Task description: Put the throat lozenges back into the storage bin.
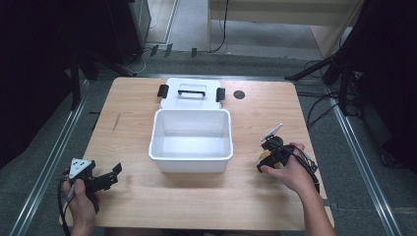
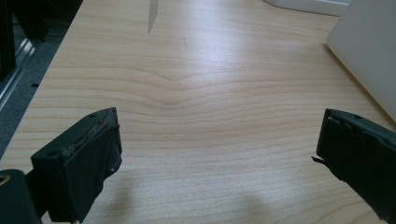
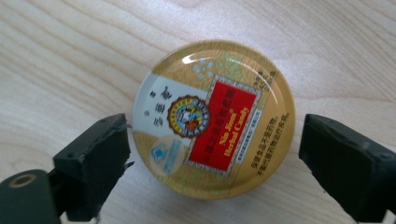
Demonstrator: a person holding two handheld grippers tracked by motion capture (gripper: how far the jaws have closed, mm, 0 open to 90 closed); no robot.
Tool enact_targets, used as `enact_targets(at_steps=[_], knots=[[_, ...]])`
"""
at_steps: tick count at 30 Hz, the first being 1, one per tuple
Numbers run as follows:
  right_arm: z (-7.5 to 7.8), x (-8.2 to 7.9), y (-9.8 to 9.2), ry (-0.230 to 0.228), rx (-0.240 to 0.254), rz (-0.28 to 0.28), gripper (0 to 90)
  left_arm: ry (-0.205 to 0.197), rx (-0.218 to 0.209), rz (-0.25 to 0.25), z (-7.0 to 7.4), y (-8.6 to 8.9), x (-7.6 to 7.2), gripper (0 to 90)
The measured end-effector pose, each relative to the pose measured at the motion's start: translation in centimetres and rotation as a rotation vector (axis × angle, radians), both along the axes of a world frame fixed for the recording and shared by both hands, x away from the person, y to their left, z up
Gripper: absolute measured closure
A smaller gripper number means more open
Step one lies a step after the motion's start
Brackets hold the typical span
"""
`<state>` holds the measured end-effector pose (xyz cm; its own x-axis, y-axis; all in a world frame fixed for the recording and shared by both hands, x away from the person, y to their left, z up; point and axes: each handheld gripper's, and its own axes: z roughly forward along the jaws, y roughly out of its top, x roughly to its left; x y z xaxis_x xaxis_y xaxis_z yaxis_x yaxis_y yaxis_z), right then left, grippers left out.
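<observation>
Pale wood bench (image 1: pixel 206 196) on grey floor, dark stands at sides. White open bin (image 1: pixel 191 140) at bench centre, its lid (image 1: pixel 192 93) with black latches lying just behind. Left hand-held gripper (image 1: pixel 110 176) near front left corner, jaws wide apart over bare wood. Right hand-held gripper (image 3: pixel 212 154) right of bin, jaws spread either side of round gold candy tin (image 3: pixel 213 119) lying flat on bench; left pad at tin's edge, right pad clear of it.

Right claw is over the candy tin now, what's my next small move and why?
Probably lower a little and close the right claw on the tin. The tin lies flat on the table, between the open jaws, with a gap on the right side, so nothing is gripped yet. The open white box sits nearby, a likely place for it.
</observation>
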<state>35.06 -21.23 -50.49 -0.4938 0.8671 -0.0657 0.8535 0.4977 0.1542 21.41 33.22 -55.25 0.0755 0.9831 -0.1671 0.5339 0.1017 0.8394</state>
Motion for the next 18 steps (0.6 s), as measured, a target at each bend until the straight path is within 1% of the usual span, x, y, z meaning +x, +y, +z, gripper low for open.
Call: enact_targets(at_steps=[1,2,3,4,6,7,8,11,13,14,15,17,18], knots=[[-0.1,0.1,0.1,-0.005,-0.007,0.002,11.9,0.001,0.001,-0.001,0.0,0.0,0.0,0.7],[-0.1,0.1,0.2,-0.008,-0.018,-0.008,13.0,0.000,0.000,-0.002,0.0,0.0,0.0,0.7],[-0.1,0.2,0.3,-0.010,-0.021,-0.001,13.6,0.000,0.001,-0.002,0.0,0.0,0.0,0.7],[-0.1,0.2,0.4,-0.008,-0.020,0.000,14.4,0.000,0.002,-0.003,0.0,0.0,0.0,0.7],[-0.1,0.2,0.6,-0.003,-0.019,0.011,19.5,0.000,0.001,-0.004,0.0,0.0,0.0,0.7],[-0.2,0.3,0.7,-0.002,-0.017,0.017,19.8,0.000,0.001,-0.003,0.0,0.0,0.0,0.7],[-0.1,0.3,0.7,0.008,-0.013,0.011,20.1,0.001,0.000,-0.004,0.0,0.0,0.0,0.7],[0.1,0.4,0.7,0.007,-0.004,0.003,20.2,0.001,0.000,-0.004,0.0,0.0,0.0,0.7],[0.4,0.5,0.8,-0.001,-0.001,0.004,20.2,0.000,-0.001,-0.005,0.0,0.0,0.0,0.7],[0.8,0.5,0.8,-0.008,0.005,0.007,20.2,0.000,-0.002,-0.004,0.0,0.0,0.0,0.7],[0.8,0.5,0.8,-0.008,0.005,0.007,20.2,0.001,-0.002,-0.004,0.0,0.0,0.0,0.7],[1.3,0.5,0.8,-0.012,0.015,0.019,20.2,-0.001,0.000,-0.004,0.0,0.0,0.0,0.7],[1.7,0.5,0.8,-0.020,0.021,0.036,20.2,-0.001,0.000,-0.004,0.0,0.0,0.0,0.7]])
